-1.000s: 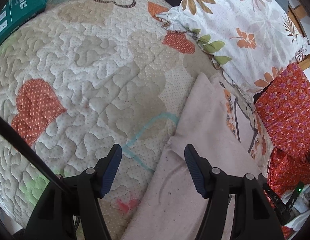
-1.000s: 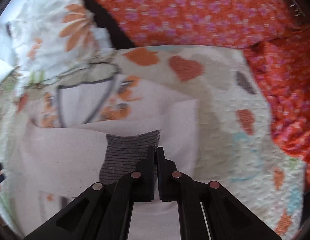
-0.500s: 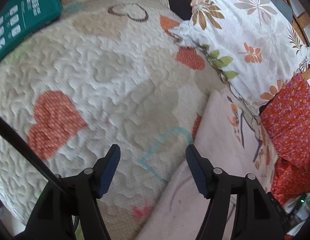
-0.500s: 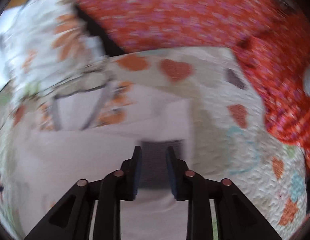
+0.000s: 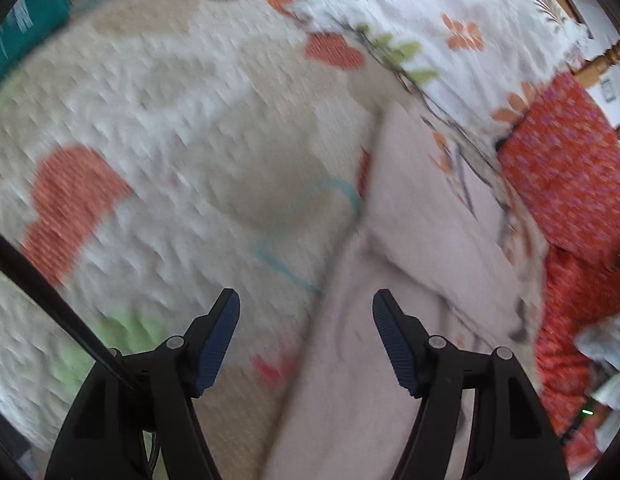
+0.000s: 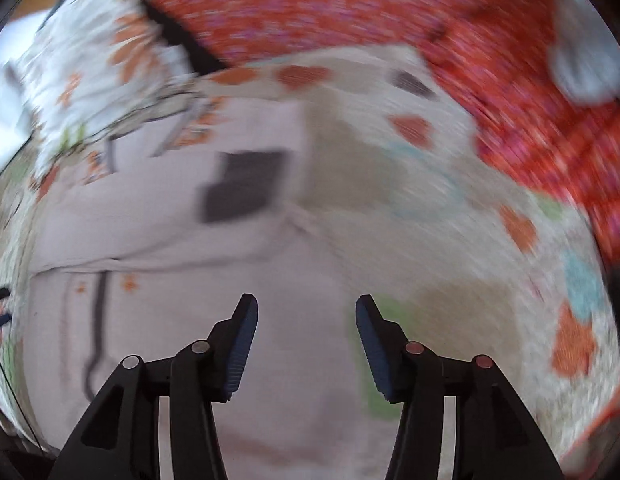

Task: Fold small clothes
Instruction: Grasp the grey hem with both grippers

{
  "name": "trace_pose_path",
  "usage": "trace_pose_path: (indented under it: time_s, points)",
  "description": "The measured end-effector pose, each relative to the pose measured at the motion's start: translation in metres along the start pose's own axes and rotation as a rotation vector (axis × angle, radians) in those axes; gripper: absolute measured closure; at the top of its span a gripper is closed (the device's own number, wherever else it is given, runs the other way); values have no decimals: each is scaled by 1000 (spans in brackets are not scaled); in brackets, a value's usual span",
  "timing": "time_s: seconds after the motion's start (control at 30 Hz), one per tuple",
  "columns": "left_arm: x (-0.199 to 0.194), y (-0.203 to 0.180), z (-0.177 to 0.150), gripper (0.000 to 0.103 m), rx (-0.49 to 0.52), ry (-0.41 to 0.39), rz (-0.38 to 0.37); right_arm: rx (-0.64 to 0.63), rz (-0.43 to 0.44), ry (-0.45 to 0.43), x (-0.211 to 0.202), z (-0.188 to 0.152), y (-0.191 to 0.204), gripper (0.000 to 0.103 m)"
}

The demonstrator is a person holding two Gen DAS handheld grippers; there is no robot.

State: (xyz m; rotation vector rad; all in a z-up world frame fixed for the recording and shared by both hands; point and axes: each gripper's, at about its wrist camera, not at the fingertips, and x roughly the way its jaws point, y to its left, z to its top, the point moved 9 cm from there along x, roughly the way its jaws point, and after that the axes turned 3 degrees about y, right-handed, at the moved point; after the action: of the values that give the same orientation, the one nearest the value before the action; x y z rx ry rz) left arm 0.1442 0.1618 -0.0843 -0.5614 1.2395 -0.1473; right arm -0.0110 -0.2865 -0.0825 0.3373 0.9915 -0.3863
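Pale pink garment (image 6: 158, 240) lies flat on the heart quilt (image 5: 170, 120), grey folded cuff (image 6: 242, 186) on top, floral pillow (image 5: 450, 20) at its far edge. Right gripper (image 6: 306, 344) has just been opening, nothing between its jaws. Left gripper (image 5: 306, 340) spread over the garment's left edge, gripping nothing.

The quilt (image 5: 170, 128) was puckered, stitched cloth; the pale pink garment (image 5: 410, 240) looked soft, matt; gripper pads (image 6: 242, 344) were ribbed.
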Motion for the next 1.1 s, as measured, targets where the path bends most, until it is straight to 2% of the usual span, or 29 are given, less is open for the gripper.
trace_pose_path:
  time_s: [0.07,0.1,0.13,0.17,0.23,0.27,0.37,0.43,0.5,0.53,0.6,0.7,0.8,0.97,1.1]
  points:
    - [8,-1,-19,35,-5,61,-59,71,38,30,5,-17,-19,48]
    - [10,-1,-26,35,-9,72,-73,112,85,59,10,-31,-26,48]
    - [9,0,-33,36,-8,59,-83,131,120,74,13,-38,-26,48]
    - [5,-2,-40,36,7,29,-82,164,192,100,18,-50,-24,47]
    - [2,-5,-55,36,24,31,-113,169,231,62,12,-60,-21,47]
    - [3,-7,-69,36,7,59,-167,153,256,63,9,-65,-16,46]
    - [-1,-5,-92,36,-3,78,-236,157,314,56,1,-77,-10,44]
    - [-5,-3,-110,36,-16,104,-286,185,382,59,-5,-85,-11,44]
    - [-9,2,-124,36,-38,122,-322,225,467,76,-7,-92,-13,44]
    - [-10,3,-131,36,-48,132,-341,265,555,108,-8,-99,-11,44]
    - [-13,7,-147,36,-78,159,-387,321,654,157,-4,-111,-4,44]
    - [-19,14,-169,36,-92,168,-429,312,683,162,-7,-118,5,44]
    - [-13,15,-196,36,-106,219,-465,305,744,201,-10,-131,18,44]
    - [-8,13,-222,37,-58,224,-428,293,768,207,-16,-145,23,44]
    - [-8,13,-226,37,-49,207,-418,268,745,192,-22,-161,27,44]
